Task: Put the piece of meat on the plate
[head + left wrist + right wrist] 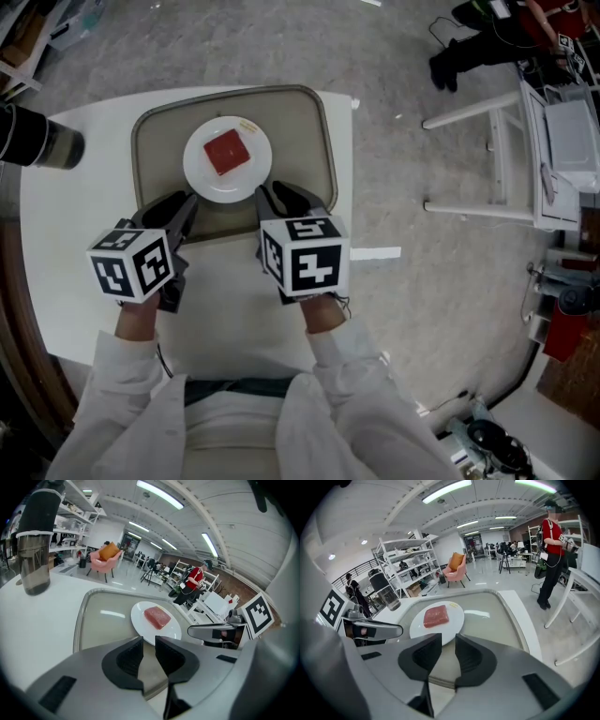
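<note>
Watching the meat (227, 152): I see a red slab lying flat in the middle of the plate, broad face up.
Meat, axis: it looks close to square from overhead, so I cannot pick a long axis. Its edges sit turned a little off the tray's edges.
Plate (202, 178): white and round, with a bare rim showing all around the meat. It rests on the tray, toward the near end.
Yellow mark (248, 125): a small fleck on the far rim of the plate, too small for me to read.
Tray (305, 131): beige with rounded corners, lying on the white table (75, 272).
Left gripper (180, 208): at the tray's near edge, left of the plate. Its jaws are parted with only tray surface in the gap, gripping nothing.
Right gripper (284, 199): at the near edge, right of the plate. Its jaws are likewise released and bare.
Marker cubes (305, 255): black-and-white square patterns, no words.
Tumbler (35, 559): smoky glass with a dark top, standing on the table left of the tray. I see no label on it.
</note>
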